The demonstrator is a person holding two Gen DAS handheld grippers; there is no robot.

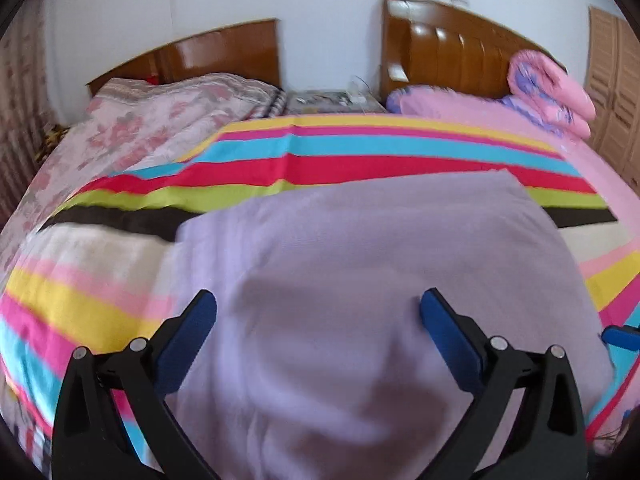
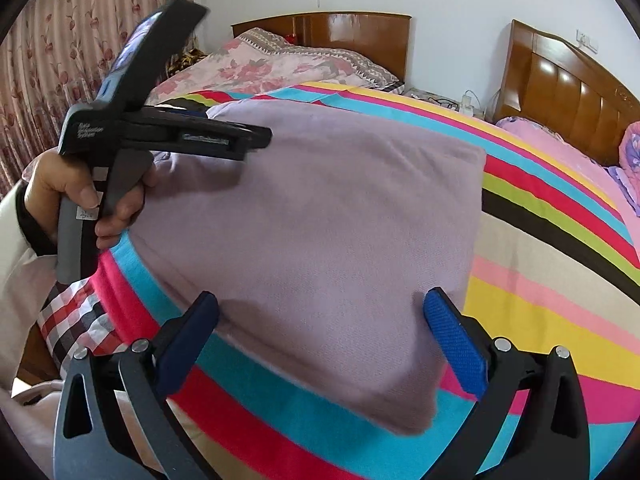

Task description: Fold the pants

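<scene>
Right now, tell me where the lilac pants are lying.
The lilac pants lie folded on the striped bedspread, just ahead of both open grippers, the right gripper and left gripper, near the bed's front edge.

Lilac pants (image 2: 320, 216) lie on a rainbow-striped sheet (image 2: 540, 280); blue pads (image 2: 454, 332) line each hand-held gripper.

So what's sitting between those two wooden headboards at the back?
A small cluttered nightstand stands between the left headboard and the right headboard; the left wrist view shows it.

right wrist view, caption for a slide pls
Open right gripper above folded lilac pants on a striped bedspread, left gripper alongside.
</scene>
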